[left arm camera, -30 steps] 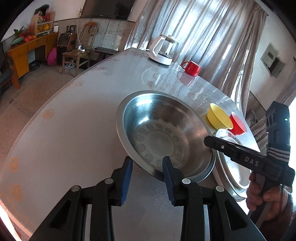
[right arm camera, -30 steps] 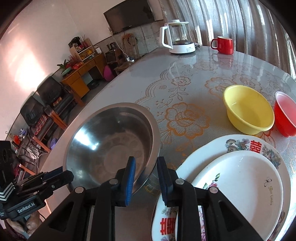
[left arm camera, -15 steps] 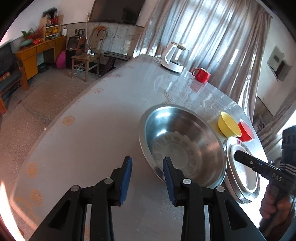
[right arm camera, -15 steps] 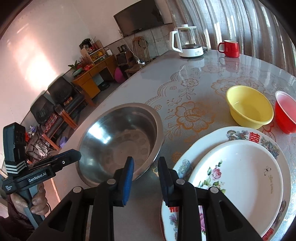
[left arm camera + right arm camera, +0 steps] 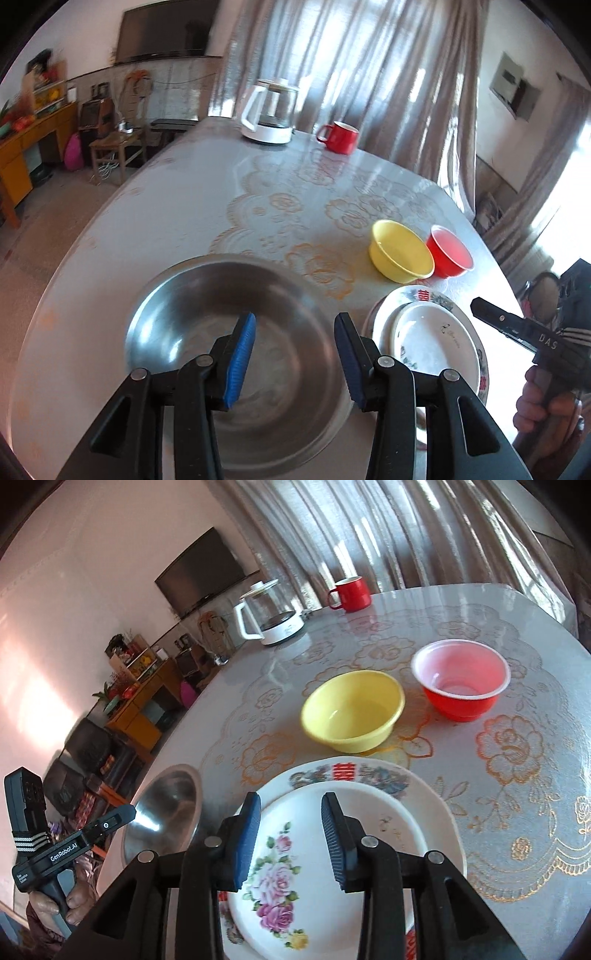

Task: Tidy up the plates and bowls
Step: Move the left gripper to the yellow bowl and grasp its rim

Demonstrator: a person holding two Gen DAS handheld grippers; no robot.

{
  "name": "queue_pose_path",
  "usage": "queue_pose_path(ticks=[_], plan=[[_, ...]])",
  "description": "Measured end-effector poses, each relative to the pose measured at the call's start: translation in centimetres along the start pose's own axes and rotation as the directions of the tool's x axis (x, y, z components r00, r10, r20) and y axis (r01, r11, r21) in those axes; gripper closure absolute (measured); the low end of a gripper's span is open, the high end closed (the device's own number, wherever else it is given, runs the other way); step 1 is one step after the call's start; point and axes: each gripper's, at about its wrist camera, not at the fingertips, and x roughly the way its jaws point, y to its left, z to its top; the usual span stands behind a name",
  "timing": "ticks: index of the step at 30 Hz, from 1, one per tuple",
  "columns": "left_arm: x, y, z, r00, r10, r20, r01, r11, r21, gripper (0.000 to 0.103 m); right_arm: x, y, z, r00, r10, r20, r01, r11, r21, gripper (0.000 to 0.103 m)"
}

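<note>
**Both grippers over the dishes, nothing held**

On the round table w/ floral-print plastic cover [image 5: 517, 738]: wide stainless-steel bowl [image 5: 236, 332] sits at the near left edge, empty. Just beside it to the right, small white rose-print plate [image 5: 295, 878] stacked on a larger white plate w/ red characters on the rim [image 5: 354, 771]. Beyond the plates, yellow plastic bowl [image 5: 352, 710] and red plastic bowl w/ white rim [image 5: 460, 681], side by side, close; can't tell if touching. Far side: glass kettle on white base [image 5: 269, 110] and red mug [image 5: 340, 136], near the curtain [image 5: 369, 74].

Left gripper [image 5: 294, 356]: above the steel bowl, jaws opening, blue pads apart, nothing between them, released. In right wrist view it shows at lower left, a hand [image 5: 55, 908] on its grip.

Right gripper [image 5: 290, 842]: above the stacked plates, jaws opening, pads apart, nothing grasped. In left wrist view its black body is at far right, held by a hand [image 5: 543, 406].

Background: wall TV [image 5: 205, 572], orange wooden cabinet [image 5: 18, 147]. Edges blurred.
</note>
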Motion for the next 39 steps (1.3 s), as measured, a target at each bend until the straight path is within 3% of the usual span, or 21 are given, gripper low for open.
queue_pose_path(ticks=[6,9,12,19,29,35,39], plan=[[3.8,-5.2,2.2,0.997,-0.032,-0.077,0.038,0.996,0.081,0.057,-0.9,-3.9,1.5,0.998,-0.052,0.032,0.048,0.992,0.119,0.065],[5.2,-7.3,3.0,0.996,-0.035,-0.084,0.044,0.993,0.106,0.048,-0.6,-5.2,2.3,0.998,-0.050,0.042,0.043,0.986,0.162,0.065],[6.8,-8.8,3.9,0.996,-0.026,-0.088,0.036,0.993,0.116,0.047,0.1,-6.1,3.0,0.998,-0.043,0.036,0.036,0.982,0.185,0.066],[10.5,-9.4,6.0,0.991,-0.017,-0.132,0.026,0.998,0.060,0.050,2.7,-6.7,4.4,0.998,-0.068,-0.013,0.069,0.984,0.162,0.077],[14.4,-10.2,7.6,0.983,-0.047,-0.180,0.056,0.998,0.042,0.053,6.4,-6.3,5.7,0.995,-0.070,-0.071,0.079,0.987,0.142,0.078],[16.4,-10.2,7.9,0.977,-0.057,-0.205,0.067,0.997,0.045,0.065,7.1,-6.6,5.8,0.993,-0.087,-0.079,0.097,0.987,0.131,0.079],[17.6,-10.3,7.8,0.970,-0.073,-0.232,0.085,0.995,0.043,0.083,7.7,-6.5,5.8,0.993,-0.086,-0.085,0.095,0.990,0.106,0.089]])
